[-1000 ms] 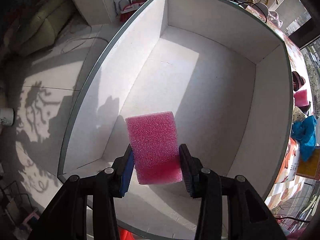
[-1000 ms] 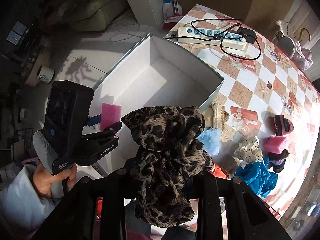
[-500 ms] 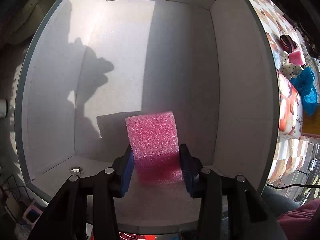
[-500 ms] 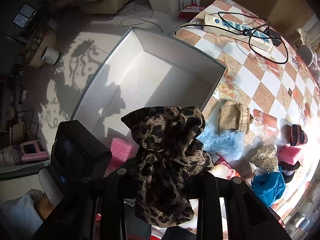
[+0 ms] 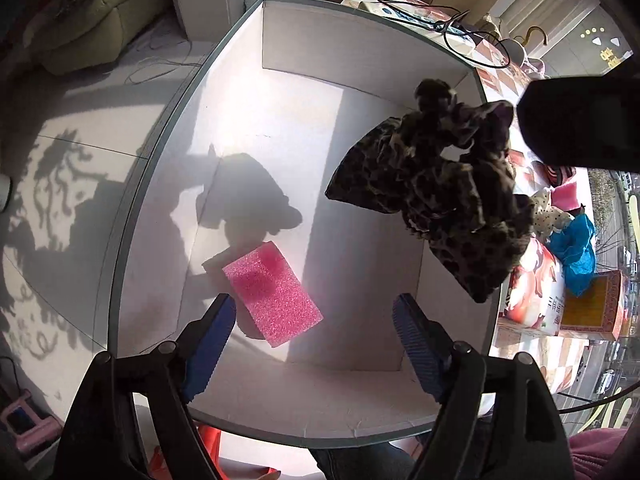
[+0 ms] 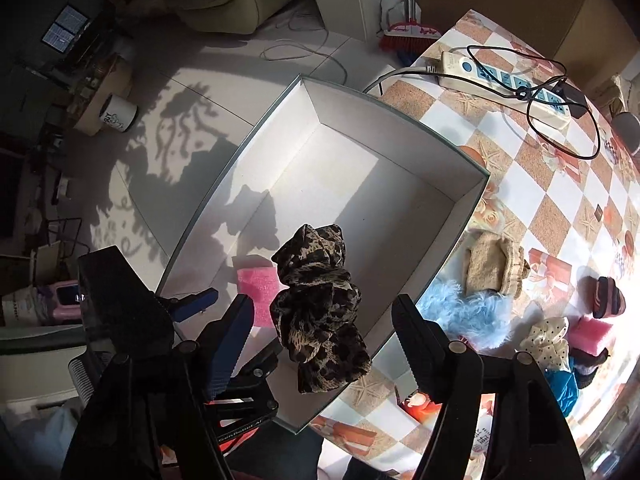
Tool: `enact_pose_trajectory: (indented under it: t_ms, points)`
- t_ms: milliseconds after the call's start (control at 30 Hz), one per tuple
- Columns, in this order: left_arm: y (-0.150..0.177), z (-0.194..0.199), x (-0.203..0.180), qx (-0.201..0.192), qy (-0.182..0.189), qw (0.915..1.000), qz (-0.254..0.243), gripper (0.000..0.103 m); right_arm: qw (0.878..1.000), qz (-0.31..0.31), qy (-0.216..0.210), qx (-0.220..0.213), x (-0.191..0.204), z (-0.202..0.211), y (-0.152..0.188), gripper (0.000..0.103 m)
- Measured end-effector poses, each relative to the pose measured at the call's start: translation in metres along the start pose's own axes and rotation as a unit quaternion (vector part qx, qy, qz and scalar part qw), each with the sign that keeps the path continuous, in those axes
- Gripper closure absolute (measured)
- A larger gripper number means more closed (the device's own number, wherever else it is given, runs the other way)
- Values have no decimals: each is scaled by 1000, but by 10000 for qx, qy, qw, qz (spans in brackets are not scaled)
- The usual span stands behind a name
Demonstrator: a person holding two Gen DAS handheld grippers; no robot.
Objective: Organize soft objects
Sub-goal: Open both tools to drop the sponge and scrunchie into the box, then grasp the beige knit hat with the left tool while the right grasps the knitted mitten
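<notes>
Count: one white box (image 6: 404, 152), one pink sponge (image 5: 272, 294) lying on its floor, a second pink sponge (image 6: 590, 332) out on the desk (image 6: 560, 216), one leopard-print scrunchie (image 6: 320, 312).

Both my grippers point steeply down over the box. Left gripper (image 5: 314, 338): jaws have just been opening and now stand apart, nothing between them; the sponge in the box lies free just beyond the left fingertip. Right gripper (image 6: 324, 330): jaws have just been opening too, apart now; the scrunchie is between them over the box's near edge, pads off it. Whether it rests on anything, I cannot tell.
</notes>
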State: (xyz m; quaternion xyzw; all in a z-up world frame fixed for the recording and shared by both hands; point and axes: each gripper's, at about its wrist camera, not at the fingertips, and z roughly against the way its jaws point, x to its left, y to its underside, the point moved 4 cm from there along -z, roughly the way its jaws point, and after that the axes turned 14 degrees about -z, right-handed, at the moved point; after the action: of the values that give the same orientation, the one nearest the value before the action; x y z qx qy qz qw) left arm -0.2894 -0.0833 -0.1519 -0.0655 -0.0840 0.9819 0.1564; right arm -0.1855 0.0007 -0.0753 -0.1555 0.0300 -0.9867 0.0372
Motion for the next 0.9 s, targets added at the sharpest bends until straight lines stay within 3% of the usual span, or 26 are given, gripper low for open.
enact_pose_trajectory:
  t_ms: [33,100,233,400,567,733,833,900]
  points:
    - [-5,4,1,-53,55,10000,2,18,9999,-86,-57,-21,-3,3,-1,5]
    - [-8,13,2,-227,168,9996,68,1,9995,-285,-86,-42,-15,12,-3,3]
    - [-38,34,-4,-613,483,9969,19,0,9965,-789,-3,-278,-58,38,-5,3]
    - [-81,48,-35,-629,557,9949,-559,0,9802,-1926,30,-449,-142,74,6,3]
    - [-120,49,-96,-315,505,9872,-1478,0,9461,-3144,-56,-780,-226,115,38,3]
    - [-163,8,-160,329,63,9748,-2204,0,9131,-3920,-62,-1118,-290,142,81,3]
    - [-188,-32,-191,808,211,9714,-2222,0,8978,-4237,-64,-1200,-318,146,105,3]
    - [-201,-65,-201,1178,115,9701,-2118,0,8911,-4375,-49,-1206,-335,146,119,3]
